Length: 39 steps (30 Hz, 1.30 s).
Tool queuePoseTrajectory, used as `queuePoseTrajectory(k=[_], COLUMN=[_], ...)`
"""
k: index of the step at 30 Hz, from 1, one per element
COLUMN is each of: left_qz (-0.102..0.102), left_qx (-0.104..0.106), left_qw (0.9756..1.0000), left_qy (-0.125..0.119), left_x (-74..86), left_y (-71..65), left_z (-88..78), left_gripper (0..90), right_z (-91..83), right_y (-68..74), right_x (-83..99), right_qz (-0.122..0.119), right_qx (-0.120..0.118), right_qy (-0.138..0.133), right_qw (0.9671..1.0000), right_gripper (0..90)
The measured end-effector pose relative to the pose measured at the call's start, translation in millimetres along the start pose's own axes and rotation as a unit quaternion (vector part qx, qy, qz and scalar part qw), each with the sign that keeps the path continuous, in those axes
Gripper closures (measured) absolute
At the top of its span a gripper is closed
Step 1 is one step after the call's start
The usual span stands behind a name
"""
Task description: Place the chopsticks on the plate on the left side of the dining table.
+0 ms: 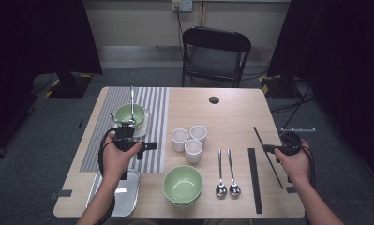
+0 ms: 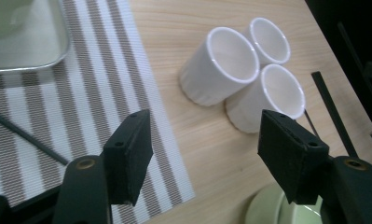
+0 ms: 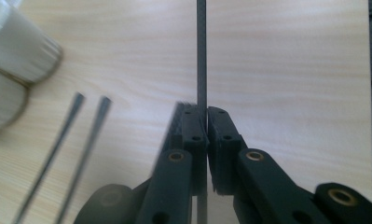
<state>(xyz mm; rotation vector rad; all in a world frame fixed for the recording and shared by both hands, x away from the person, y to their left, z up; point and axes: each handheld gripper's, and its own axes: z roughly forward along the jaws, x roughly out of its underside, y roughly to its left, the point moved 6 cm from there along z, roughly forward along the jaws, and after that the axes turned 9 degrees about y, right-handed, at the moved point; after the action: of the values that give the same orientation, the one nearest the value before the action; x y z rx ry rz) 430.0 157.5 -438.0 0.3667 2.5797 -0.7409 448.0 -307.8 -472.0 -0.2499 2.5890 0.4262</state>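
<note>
Now, right gripper (image 3: 206, 116): pinching a black chopstick (image 3: 201, 51) tightly above the table (image 3: 291, 70).
Left gripper (image 2: 204, 144): hanging wide open, gripping nothing, near the white cups (image 2: 221, 65).

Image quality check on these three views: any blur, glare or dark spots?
High view: even light on the table, surroundings dark. Left gripper view: white cups sharp, open left gripper soft. Right gripper view: right gripper sharp, shut on black chopstick; spoon handles and cups blurred.
</note>
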Motion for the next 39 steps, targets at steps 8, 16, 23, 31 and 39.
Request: queuePoseTrajectory(k=[8,16,23,31,39], left_qz=[0.021,0.039,0.049,0.069,0.079], left_qx=[0.020,0.037,0.050,0.064,0.077], left_qw=[0.9996,0.9985,0.9972,0.9949,0.9931], left_qy=[0.004,0.015,0.027,0.036,0.039], left_x=[-7.9,-9.5,-10.1,-13.6,-15.9], left_y=[-27.3,-51.3,-65.5,-88.9,-108.0], left_z=[3.2,13.0,21.9,35.6,43.3], left_gripper=[35.2,35.2,35.2,35.2,35.3], right_z=[-18.5,-24.6,-20.8,-18.4,-20.2], right_y=[35.3,63.0,81.4,95.1,112.0], right_x=[-35.0,-55.6,-64.5,-70.6,-75.3], right_qz=[-0.013,-0.019,-0.021,-0.025,-0.033], right_qx=[-0.030,-0.051,-0.066,-0.076,-0.091], right_qy=[-0.043,-0.069,-0.076,-0.082,-0.087], right_qw=[0.9985,0.9961,0.9947,0.9934,0.9915], right_gripper=[86.9,86.9,86.8,86.8,86.8])
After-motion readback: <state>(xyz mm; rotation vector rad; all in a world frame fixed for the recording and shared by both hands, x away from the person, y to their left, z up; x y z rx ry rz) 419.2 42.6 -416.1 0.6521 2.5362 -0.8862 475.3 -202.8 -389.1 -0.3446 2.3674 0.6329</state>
